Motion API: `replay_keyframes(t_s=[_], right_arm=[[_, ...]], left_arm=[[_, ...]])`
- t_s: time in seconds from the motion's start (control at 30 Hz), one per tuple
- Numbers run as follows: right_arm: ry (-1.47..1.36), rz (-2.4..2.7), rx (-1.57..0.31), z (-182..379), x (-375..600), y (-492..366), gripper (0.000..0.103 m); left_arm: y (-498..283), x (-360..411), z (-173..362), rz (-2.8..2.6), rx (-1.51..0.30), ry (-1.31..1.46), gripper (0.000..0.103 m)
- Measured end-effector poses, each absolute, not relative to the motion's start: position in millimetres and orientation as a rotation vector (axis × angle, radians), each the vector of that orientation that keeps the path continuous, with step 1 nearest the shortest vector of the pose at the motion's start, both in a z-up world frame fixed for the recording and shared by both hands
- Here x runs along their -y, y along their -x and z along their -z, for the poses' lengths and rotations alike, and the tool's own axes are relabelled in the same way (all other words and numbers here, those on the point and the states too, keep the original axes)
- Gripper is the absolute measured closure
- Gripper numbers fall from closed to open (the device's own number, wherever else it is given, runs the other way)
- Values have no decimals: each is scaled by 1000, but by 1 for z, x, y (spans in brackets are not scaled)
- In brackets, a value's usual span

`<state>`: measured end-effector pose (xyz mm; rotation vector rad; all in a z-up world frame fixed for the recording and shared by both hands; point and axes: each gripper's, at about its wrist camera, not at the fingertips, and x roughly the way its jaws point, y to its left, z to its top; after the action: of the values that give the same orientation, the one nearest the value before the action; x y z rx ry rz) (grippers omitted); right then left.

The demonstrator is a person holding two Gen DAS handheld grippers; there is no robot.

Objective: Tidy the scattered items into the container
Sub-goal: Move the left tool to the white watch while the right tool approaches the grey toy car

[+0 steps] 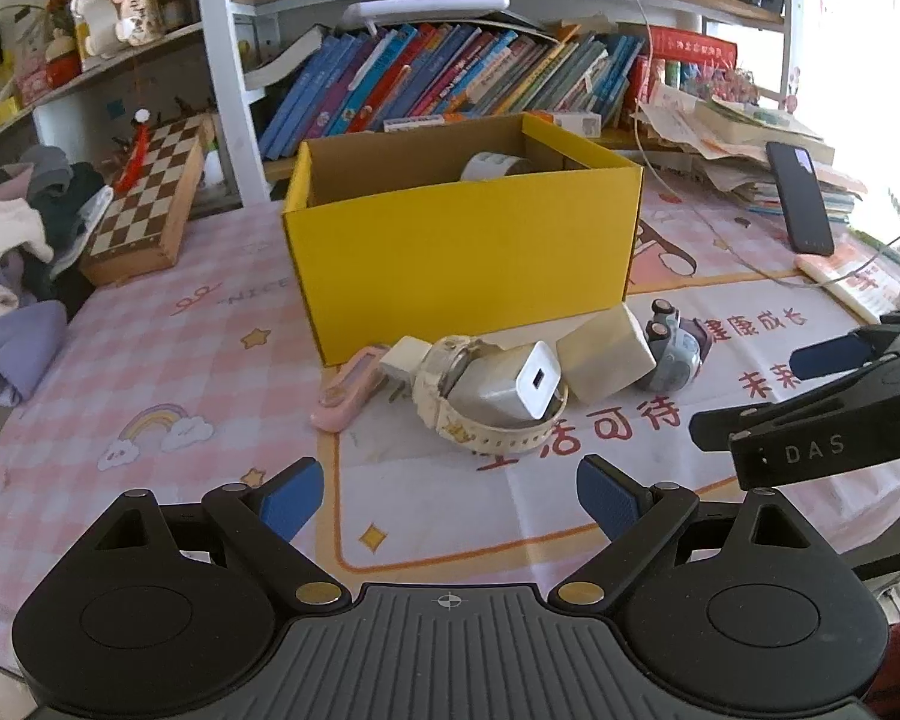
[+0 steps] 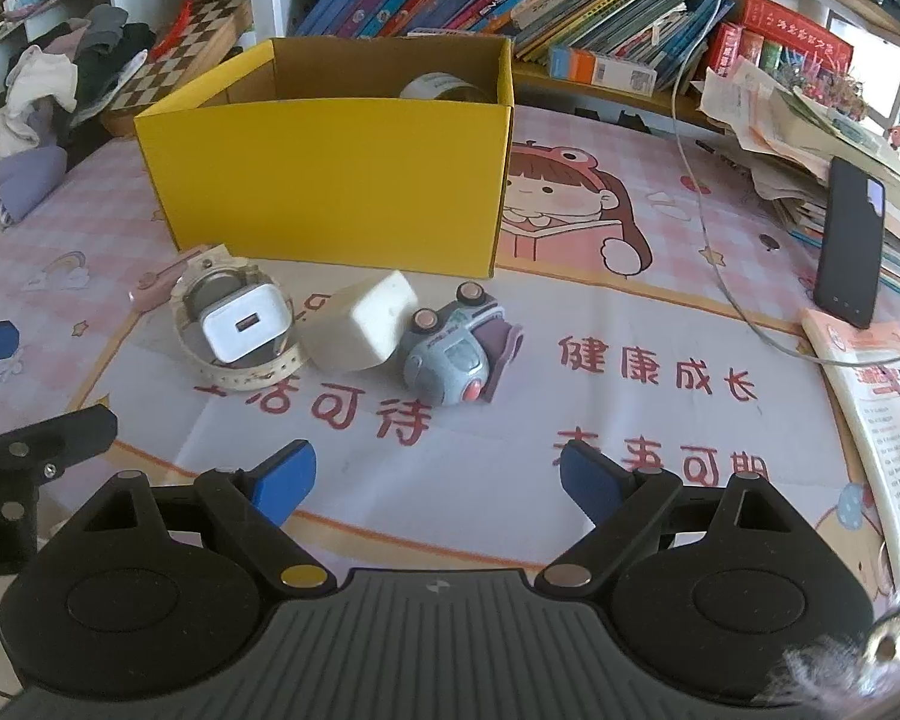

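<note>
Yellow cardboard box (image 1: 462, 258) sits mid-frame in both views, open top, and inside it you can just catch a whitish roll of tape (image 1: 493, 167) against the far right corner. Can't see anything else in there from these angles.

The scattered stuff is all bunched right in front of the box: a white USB charger (image 1: 519, 387) lying inside the loop of a cream watch (image 1: 480, 414), a white block adapter (image 1: 606, 354) just beside it, then a grey toy car (image 1: 675, 348) flipped on its side with wheels up. The left wrist view also shows a pink clip-like thing (image 1: 351, 387) and a small white plug (image 1: 405, 357) at the left of the pile, touching the watch. From the right wrist view the pink thing is mostly hidden behind the watch. The right view, though, shows a purple bit (image 2: 501, 342) tucked against the car much more clearly, plus the cartoon girl printed on the tablecloth (image 2: 660, 312) to the right of the box.

Left gripper (image 1: 450, 501) is at the bottom of its frame, angled down at the table, blue pads spread wide with nothing between them, the watch pile just ahead. Right gripper (image 2: 438, 477) is the same deal: tilted down, pads apart, empty, the car ahead of it. It pokes into the right edge of the left view too.
</note>
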<state>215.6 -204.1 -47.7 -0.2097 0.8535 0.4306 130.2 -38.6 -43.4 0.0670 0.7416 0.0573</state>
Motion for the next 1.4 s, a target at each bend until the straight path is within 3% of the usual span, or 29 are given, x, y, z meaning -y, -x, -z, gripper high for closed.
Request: replay_keyframes(t_s=[1.4], right_arm=[[239,-500,-938,68,205,-305,20]], left_arm=[[-218,59,74,-37,-872,-114,10]])
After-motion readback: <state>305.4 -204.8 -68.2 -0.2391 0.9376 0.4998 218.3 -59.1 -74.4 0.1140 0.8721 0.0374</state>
